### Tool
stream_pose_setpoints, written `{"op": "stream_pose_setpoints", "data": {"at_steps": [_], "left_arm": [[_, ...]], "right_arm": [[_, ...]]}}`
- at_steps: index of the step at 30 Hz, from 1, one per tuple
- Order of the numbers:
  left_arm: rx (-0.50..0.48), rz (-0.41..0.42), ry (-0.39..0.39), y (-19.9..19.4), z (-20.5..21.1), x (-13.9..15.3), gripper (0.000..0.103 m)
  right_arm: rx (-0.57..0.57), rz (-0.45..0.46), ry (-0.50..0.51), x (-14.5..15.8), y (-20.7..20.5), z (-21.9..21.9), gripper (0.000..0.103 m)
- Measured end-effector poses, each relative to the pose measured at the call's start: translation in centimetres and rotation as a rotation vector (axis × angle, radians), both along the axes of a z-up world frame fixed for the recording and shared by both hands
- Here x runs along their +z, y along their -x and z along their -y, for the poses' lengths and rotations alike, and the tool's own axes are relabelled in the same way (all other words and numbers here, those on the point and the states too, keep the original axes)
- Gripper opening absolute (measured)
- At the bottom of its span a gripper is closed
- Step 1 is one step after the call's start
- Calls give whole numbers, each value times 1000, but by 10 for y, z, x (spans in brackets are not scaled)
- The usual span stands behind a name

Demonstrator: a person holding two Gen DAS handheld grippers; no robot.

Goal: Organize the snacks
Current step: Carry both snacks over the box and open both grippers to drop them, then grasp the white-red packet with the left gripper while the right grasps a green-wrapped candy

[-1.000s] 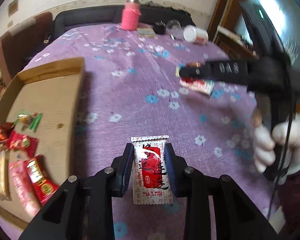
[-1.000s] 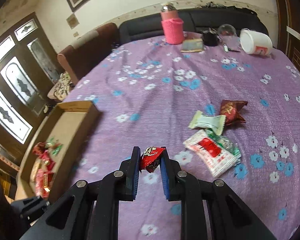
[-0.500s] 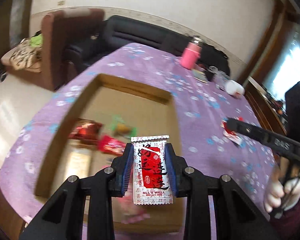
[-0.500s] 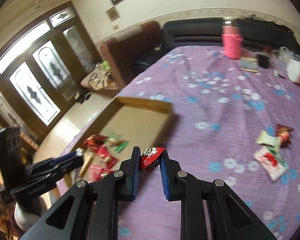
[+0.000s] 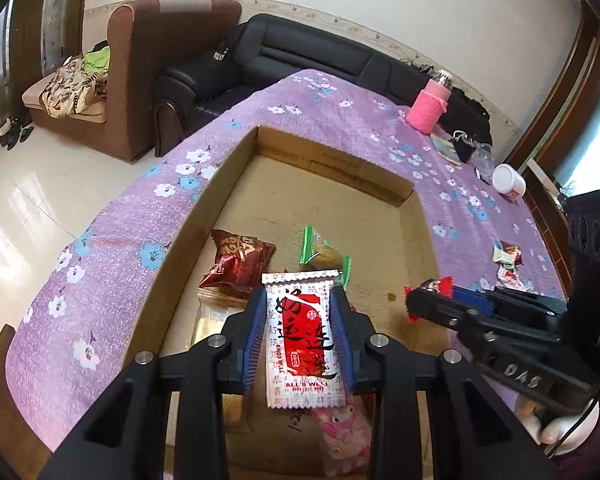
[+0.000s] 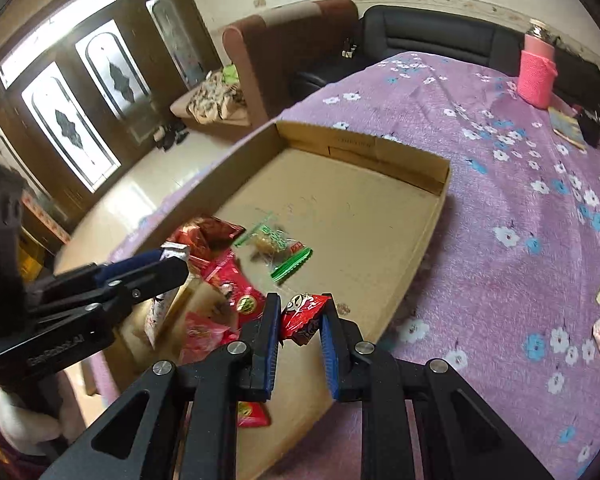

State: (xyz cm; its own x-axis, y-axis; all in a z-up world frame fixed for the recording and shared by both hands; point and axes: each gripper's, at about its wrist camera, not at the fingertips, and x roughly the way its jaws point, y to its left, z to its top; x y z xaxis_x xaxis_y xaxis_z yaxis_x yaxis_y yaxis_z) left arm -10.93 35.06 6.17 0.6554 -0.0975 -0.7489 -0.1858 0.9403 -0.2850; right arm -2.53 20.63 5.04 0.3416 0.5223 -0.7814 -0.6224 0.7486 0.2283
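Note:
My left gripper (image 5: 299, 320) is shut on a white and red snack packet (image 5: 302, 340) and holds it above the near part of the shallow cardboard box (image 5: 416, 232). My right gripper (image 6: 299, 320) is shut on a small red snack packet (image 6: 302, 316) over the box's near right side (image 6: 432, 236). In the box lie a dark red packet (image 5: 240, 262), a green-edged clear packet (image 5: 324, 252), a pink packet (image 5: 340, 436) and other red packets (image 6: 236, 284). Each gripper shows in the other's view: the right one (image 5: 428, 298), the left one (image 6: 172, 264).
The box sits on a purple flowered tablecloth (image 6: 520, 200). Loose snack packets (image 5: 508, 262) lie on the cloth to the right. A pink bottle (image 5: 428, 104), a white cup (image 5: 508, 180) and small items stand at the far end. Sofas stand beyond the table.
Both grippers have carried their packets leftward from the open tablecloth to above the cardboard box, and closer to it. Both stay shut on their packets.

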Motion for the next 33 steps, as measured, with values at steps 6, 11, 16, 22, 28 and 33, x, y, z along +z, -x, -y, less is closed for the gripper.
{"op": "stream_pose_setpoints", "data": {"at_steps": [6, 11, 16, 22, 28, 33], "left_arm": [[8, -17, -3, -7, -2, -8, 31], [7, 15, 29, 0, -1, -1, 54], [0, 64, 29, 15, 11, 15, 69], [-51, 121, 65, 35, 36, 38, 72], [-123, 195, 94, 60, 67, 72, 74], [-180, 289, 100, 93, 87, 112, 76]], "right_arm": [[0, -9, 33, -16, -11, -9, 22], [-18, -43, -12, -18, -15, -5, 32], [-63, -35, -58, -7, -17, 14, 39], [-119, -58, -148, 15, -9, 56, 40], [-180, -45, -210, 43, 12, 108, 40], [-211, 9, -243, 86, 41, 145, 40]]}}
